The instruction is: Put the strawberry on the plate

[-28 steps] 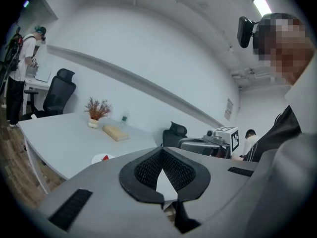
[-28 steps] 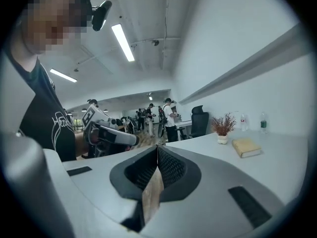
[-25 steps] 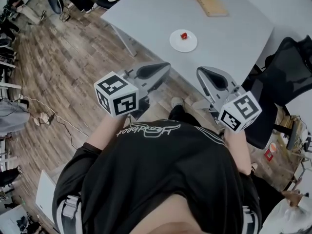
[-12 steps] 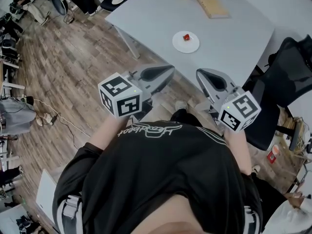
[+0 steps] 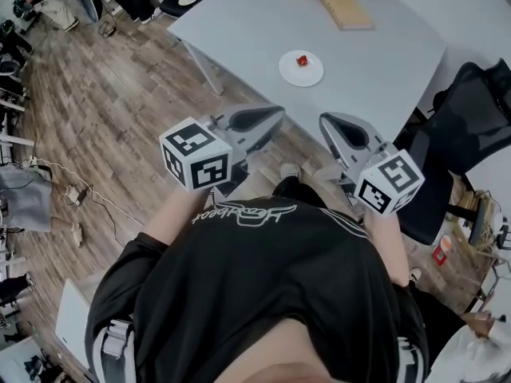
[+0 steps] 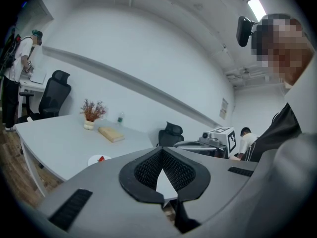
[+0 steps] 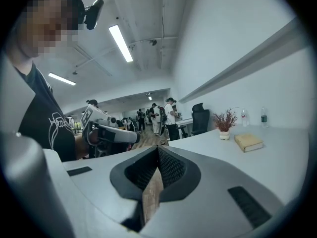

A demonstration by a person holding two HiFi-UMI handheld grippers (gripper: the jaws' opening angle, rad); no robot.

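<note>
Evidently the job is looking done: the strawberry [image 5: 302, 60] is sitting on the white plate [image 5: 313, 76], near its middle, out on the grey table [image 5: 375, 62]. The person is standing off the table's near corner, carrying both tools at chest height, well apart from the plate.

Left gripper [image 5: 275, 116]: jaws lying together, pads meeting at the tips, nothing between them. Right gripper [image 5: 326, 122]: the same, closed fully, gripping nothing. Both noses are pointing roughly toward the table, side by side with a gap between.

My reading: they are being held back and closed because no grasp is pending.

Strawberry heading: it is showing only as a small red speck. I am failing to make out a tip, a stalk end or any long axis.
</note>
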